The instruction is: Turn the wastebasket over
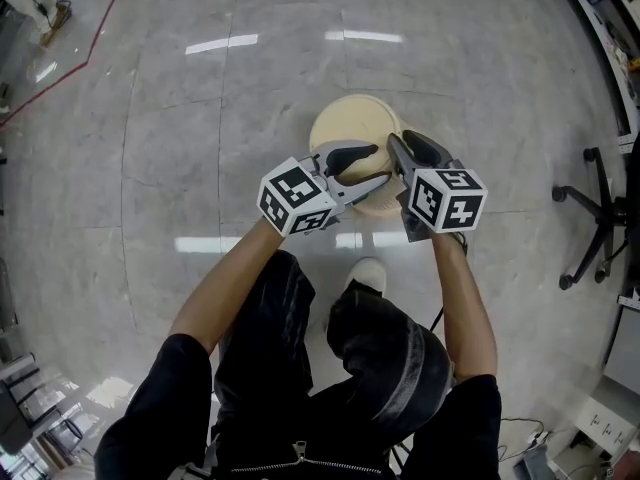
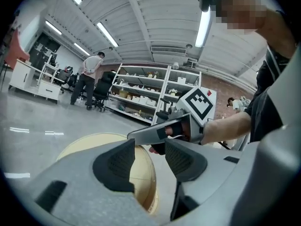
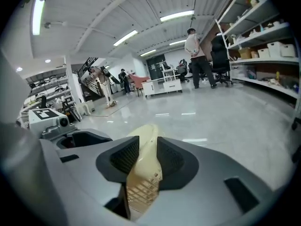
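Under your feet, the floor: grey, polished, striped with lamp glare. A red line crosses its far left corner.

Along the right, the shelves: long open racks loaded with boxes and small goods. A person stands in front of them, well away from you.

To your right, the chair: black, and only its wheeled base and part of the seat show at the edge, well apart from the work.

Just ahead of you, the basket: cream, round, with a lattice wall under a plain band. It stands on the floor just past your foot, one round end facing up at you. You cannot tell whether that end is the mouth or the base. Both of your tools meet at its near side.

On the left, the left gripper: it reaches in from the left, nearly level, across the near edge of the basket. Its claw is spread and pinches nothing. The cream rim shows just beside its left jaw, and the other tool's grey finger shows through the gap. Whether the jaw touches the rim is unclear.

On the right, the right gripper: it tilts downward at the basket's near right edge. Its claw is spread wide, with the basket's wall standing in the gap between the pads and not squeezed.

Nearest you, the shoe: pale, planted on the floor just short of the basket, below your black trousers.
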